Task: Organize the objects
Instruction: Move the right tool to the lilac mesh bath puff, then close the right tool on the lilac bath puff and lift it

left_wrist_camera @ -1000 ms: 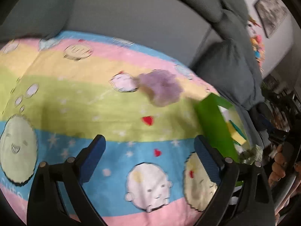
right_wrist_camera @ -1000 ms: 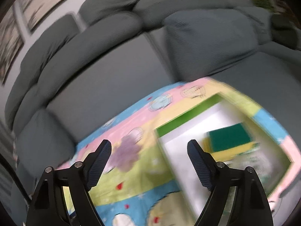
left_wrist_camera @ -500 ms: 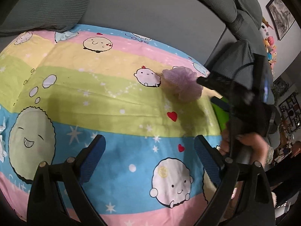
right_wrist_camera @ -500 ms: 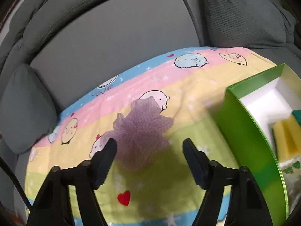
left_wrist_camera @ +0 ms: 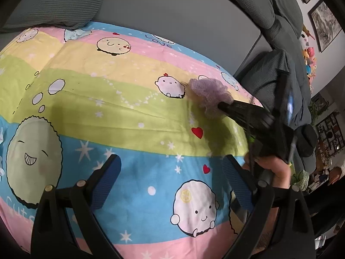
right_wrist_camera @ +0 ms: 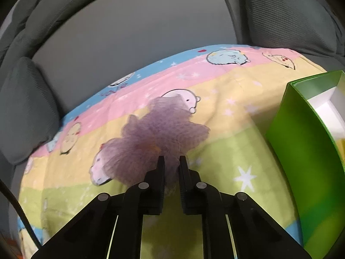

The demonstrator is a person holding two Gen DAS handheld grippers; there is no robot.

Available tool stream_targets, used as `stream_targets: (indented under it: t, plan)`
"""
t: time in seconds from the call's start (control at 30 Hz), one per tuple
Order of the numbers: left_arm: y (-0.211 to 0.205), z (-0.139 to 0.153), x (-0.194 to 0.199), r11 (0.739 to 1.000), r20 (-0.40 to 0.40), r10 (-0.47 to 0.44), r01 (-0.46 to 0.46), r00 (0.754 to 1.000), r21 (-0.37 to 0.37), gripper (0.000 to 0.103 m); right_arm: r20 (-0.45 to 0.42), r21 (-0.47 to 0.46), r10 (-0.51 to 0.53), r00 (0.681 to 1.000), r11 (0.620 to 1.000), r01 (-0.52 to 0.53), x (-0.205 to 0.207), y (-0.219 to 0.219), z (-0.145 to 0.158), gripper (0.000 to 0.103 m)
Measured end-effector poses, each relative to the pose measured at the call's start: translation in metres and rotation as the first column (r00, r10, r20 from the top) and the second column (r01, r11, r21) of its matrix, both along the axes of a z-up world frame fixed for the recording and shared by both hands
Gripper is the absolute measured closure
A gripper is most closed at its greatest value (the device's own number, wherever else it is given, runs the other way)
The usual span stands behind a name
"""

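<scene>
A purple mesh bath pouf (right_wrist_camera: 159, 133) lies on the striped cartoon blanket (right_wrist_camera: 226, 112). My right gripper (right_wrist_camera: 171, 161) is shut on the pouf's near edge; its fingers are almost together with mesh between them. The left wrist view shows the pouf (left_wrist_camera: 207, 92) with the right gripper (left_wrist_camera: 222, 106) reaching it from the right. My left gripper (left_wrist_camera: 170, 172) is open and empty above the blanket's (left_wrist_camera: 129, 112) blue stripe, well short of the pouf. A green box (right_wrist_camera: 306, 142) with a white inside stands at the right.
The blanket lies on a grey sofa with a back (right_wrist_camera: 129, 38) and cushions (right_wrist_camera: 23, 108). A person's hand (left_wrist_camera: 273, 170) holds the right gripper. Framed pictures (left_wrist_camera: 323, 23) and soft toys (left_wrist_camera: 309, 58) are at the far right wall.
My right gripper moved forward and down to the pouf and closed on it. The green box slid to the right edge of its view. My left gripper stayed open, almost still.
</scene>
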State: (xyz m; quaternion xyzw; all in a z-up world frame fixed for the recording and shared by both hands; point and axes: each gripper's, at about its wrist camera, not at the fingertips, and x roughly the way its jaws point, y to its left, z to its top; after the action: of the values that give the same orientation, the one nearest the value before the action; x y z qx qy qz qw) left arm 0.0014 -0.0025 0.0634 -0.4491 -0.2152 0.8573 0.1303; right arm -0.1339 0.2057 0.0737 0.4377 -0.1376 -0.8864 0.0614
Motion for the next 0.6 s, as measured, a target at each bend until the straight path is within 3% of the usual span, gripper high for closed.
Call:
stream_targets:
  t: [0.1, 0.2, 0.37, 0.43, 0.6]
  plan:
    - [-0.003, 0.001, 0.001, 1.0, 0.0, 0.007, -0.007, 1.0, 0.008, 0.008, -0.002, -0.058, 0.046, 0.999, 0.997, -0.046, 0.021, 0.0, 0.016, 0.091]
    - [-0.007, 0.0, 0.0, 0.999, 0.017, 0.006, -0.006, 1.0, 0.035, 0.008, 0.059, -0.078, 0.101, 0.993, 0.992, -0.096, 0.042, -0.003, 0.021, 0.091]
    - [-0.011, -0.002, 0.0, 0.997, 0.043, 0.002, -0.005, 0.999, 0.082, 0.008, 0.097, -0.039, 0.18, 0.979, 0.983, -0.177, 0.078, -0.012, 0.027, 0.091]
    - [-0.01, -0.001, 0.001, 0.996, 0.047, -0.008, 0.004, 0.999, 0.089, 0.008, 0.12, -0.066, 0.214, 0.969, 0.976, -0.208, 0.093, -0.011, 0.026, 0.091]
    - [-0.003, -0.005, 0.001, 0.995, 0.071, -0.035, 0.028, 0.997, 0.094, 0.008, 0.225, -0.026, 0.275, 0.935, 0.961, -0.277, 0.117, -0.015, 0.021, 0.09]
